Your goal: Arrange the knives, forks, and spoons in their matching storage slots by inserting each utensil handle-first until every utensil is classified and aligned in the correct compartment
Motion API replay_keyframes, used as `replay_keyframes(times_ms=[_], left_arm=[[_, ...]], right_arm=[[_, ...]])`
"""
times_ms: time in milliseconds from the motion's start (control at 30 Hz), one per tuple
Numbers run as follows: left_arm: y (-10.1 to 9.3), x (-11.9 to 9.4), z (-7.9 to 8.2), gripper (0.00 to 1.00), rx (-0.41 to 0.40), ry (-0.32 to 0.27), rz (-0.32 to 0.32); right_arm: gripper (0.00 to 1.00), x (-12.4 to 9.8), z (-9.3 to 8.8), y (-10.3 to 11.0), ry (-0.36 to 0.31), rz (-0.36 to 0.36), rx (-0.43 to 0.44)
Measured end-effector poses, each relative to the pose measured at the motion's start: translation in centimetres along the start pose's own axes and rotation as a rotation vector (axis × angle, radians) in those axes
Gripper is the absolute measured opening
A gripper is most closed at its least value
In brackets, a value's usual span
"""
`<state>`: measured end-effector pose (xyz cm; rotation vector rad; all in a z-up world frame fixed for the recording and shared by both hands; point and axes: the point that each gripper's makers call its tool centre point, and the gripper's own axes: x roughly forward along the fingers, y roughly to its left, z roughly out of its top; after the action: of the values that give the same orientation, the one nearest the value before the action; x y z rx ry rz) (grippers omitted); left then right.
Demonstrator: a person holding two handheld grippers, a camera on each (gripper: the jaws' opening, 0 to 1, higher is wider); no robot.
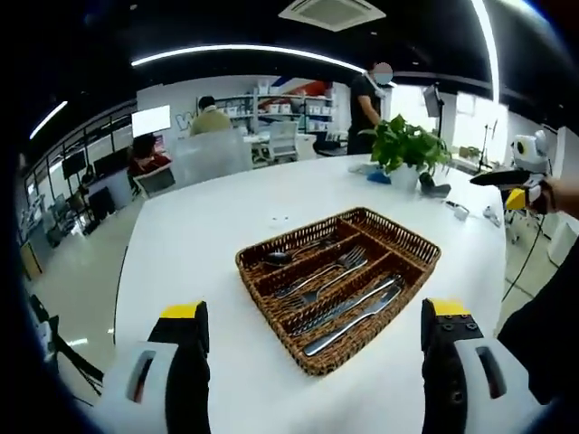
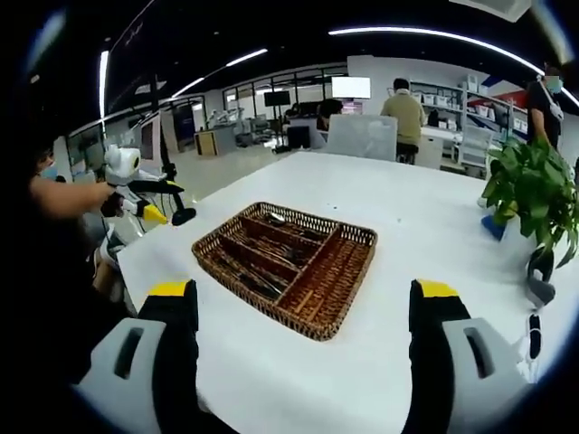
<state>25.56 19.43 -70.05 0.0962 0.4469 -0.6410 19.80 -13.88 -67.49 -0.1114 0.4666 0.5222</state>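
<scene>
Item: wicker cutlery tray on white table, near its edge; spoon, forks and knives lie sorted in separate long slots, side compartment bare. Left claw and right claw: both spread wide, holding nothing, raised short of the tray. Step judged: sorting apparently complete or at final check; next move calls only for confirming alignment.
</scene>
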Motion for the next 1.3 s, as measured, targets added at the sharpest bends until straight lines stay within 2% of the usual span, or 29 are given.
replay_keyframes(times_ms=[100, 267, 333, 433, 500, 600, 700, 833, 967, 1100, 1300], left_arm=[[-0.5, -1.0, 0.4, 0.99, 0.017, -0.025, 0.022], [-0.6, -2.4, 0.1, 1.00, 0.020, -0.045, 0.063], [-0.7, -2.9, -0.5, 1.00, -0.005, -0.024, 0.071], [-0.7, -3.7, -0.8, 1.00, 0.014, -0.015, 0.090], [0.0, -4.7, -1.1, 0.99, 0.048, 0.012, 0.142], [-0.1, -5.3, -0.8, 0.99, 0.058, 0.000, 0.147], [-0.4, -6.3, -0.4, 0.99, 0.013, -0.013, 0.150], [-0.5, -6.1, -1.4, 0.99, 0.049, 0.020, 0.150], [-0.9, -6.6, -1.7, 1.00, 0.045, 0.028, 0.140], [-0.4, -6.7, -2.0, 0.99, 0.051, 0.041, 0.143], [1.0, -7.3, -0.9, 1.00, 0.050, 0.022, 0.157]], right_arm=[[1.00, 0.0, -0.3, 0.1, 0.002, 0.011, 0.016], [1.00, 0.3, -0.8, 0.4, 0.002, 0.021, -0.002], [1.00, 0.3, -0.7, 0.6, -0.004, 0.025, -0.001], [1.00, 0.3, -0.7, 0.6, -0.008, 0.024, -0.006], [1.00, 0.1, -0.7, 0.4, -0.010, 0.020, -0.006], [1.00, 0.0, -0.6, 0.2, -0.013, 0.014, -0.007], [1.00, -0.1, -0.7, 0.1, -0.011, 0.017, -0.003], [1.00, -0.2, -0.7, 0.0, -0.008, 0.014, -0.016], [1.00, -0.4, -0.6, -0.3, -0.010, 0.008, -0.013], [1.00, -0.5, -0.6, -0.6, -0.005, 0.005, -0.025], [1.00, -0.5, -0.4, -0.7, 0.006, 0.016, -0.031]])
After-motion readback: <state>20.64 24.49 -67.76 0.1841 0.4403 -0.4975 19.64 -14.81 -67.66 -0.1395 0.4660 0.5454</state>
